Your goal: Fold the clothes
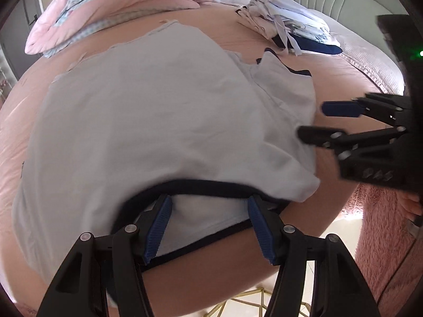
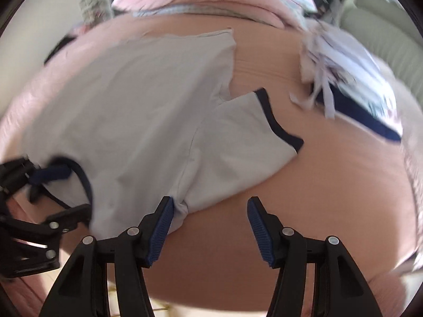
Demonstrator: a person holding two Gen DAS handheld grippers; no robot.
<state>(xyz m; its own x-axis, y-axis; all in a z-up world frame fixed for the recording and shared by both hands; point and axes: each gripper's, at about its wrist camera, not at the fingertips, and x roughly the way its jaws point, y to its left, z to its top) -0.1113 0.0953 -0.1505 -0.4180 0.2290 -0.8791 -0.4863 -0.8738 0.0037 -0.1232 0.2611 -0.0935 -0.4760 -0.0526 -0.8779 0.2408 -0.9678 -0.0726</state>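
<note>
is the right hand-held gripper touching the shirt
Touching: the right wrist view shows the shirt shoulder edge against one pad of the open right hand-held gripper.

Left claw (image 1: 210,227) open astride shirt (image 1: 158,121) collar, bed (image 1: 211,259).

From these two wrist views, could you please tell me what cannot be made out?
- Pale grey T-shirt with navy trim: its near hem is hidden in the left wrist view by the left gripper.
- Heap of white and navy clothes: motion-blurred in the right wrist view.
- Right gripper: whether its left finger touches the shirt is unclear.
</note>
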